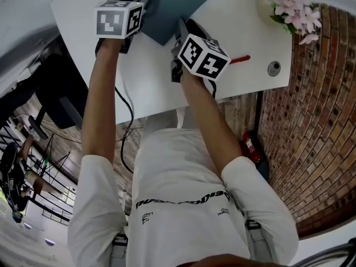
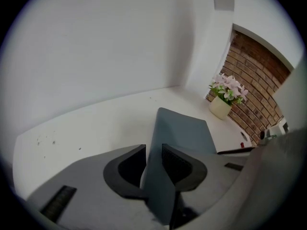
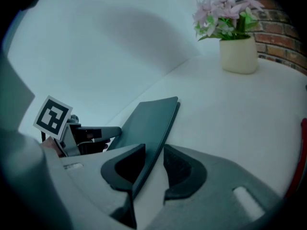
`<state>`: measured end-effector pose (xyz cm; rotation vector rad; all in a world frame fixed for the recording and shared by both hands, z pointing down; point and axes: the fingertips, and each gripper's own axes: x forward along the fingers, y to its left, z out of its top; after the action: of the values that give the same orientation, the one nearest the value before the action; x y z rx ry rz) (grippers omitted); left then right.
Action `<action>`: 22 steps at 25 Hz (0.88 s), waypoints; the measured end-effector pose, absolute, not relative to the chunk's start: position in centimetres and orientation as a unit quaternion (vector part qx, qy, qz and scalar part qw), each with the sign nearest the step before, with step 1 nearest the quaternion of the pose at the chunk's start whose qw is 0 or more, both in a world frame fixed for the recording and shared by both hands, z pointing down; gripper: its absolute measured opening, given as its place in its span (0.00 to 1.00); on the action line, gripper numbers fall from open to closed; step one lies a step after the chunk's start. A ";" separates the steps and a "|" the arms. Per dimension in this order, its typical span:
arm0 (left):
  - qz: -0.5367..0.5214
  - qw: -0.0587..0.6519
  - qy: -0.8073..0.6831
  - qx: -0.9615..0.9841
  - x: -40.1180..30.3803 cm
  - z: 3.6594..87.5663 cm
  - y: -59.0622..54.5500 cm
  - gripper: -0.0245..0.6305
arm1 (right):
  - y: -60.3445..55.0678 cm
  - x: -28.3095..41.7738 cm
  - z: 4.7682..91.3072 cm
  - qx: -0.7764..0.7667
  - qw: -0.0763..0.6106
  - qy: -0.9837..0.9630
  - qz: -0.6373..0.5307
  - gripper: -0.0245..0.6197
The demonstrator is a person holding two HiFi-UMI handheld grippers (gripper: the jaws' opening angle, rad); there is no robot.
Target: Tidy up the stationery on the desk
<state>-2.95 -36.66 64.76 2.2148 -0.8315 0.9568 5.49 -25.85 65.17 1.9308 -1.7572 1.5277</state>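
A dark teal notebook (image 1: 173, 5) lies at the far middle of the white desk (image 1: 245, 32). My left gripper (image 1: 140, 1) is shut on its left edge, and in the left gripper view the notebook (image 2: 184, 131) fills the gap between the jaws of the gripper (image 2: 153, 158). My right gripper (image 1: 183, 28) holds its near right side. In the right gripper view the notebook (image 3: 152, 116) runs tilted between the jaws of the gripper (image 3: 154, 161). A red pen (image 1: 240, 59) lies on the desk to the right of the right gripper.
A cream pot of pink flowers (image 1: 293, 7) stands at the desk's far right corner. A round cable hole (image 1: 273, 68) sits near the right front edge. Brick surface (image 1: 311, 121) lies to the right of the desk. A black cable (image 1: 129, 113) hangs off the front edge.
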 end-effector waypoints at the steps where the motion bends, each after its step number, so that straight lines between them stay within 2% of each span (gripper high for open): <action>1: 0.359 0.296 -0.307 0.830 -2.9 64.9 -36.5 0.19 | -25.8 5.5 65.3 0.637 0.061 -0.580 0.504 0.21; 8: 0.345 0.349 -0.281 0.824 -2.7 65.3 -36.1 0.18 | -25.9 5.3 65.4 0.629 0.081 -0.590 0.499 0.18; 22: 0.380 0.388 -0.268 0.796 -3.0 65.4 -33.1 0.16 | -25.2 6.7 65.1 0.603 0.120 -0.615 0.493 0.15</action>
<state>-3.03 -33.14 65.42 2.0243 -0.6824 0.9680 6.66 -25.25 65.14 1.7636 -1.7970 1.4422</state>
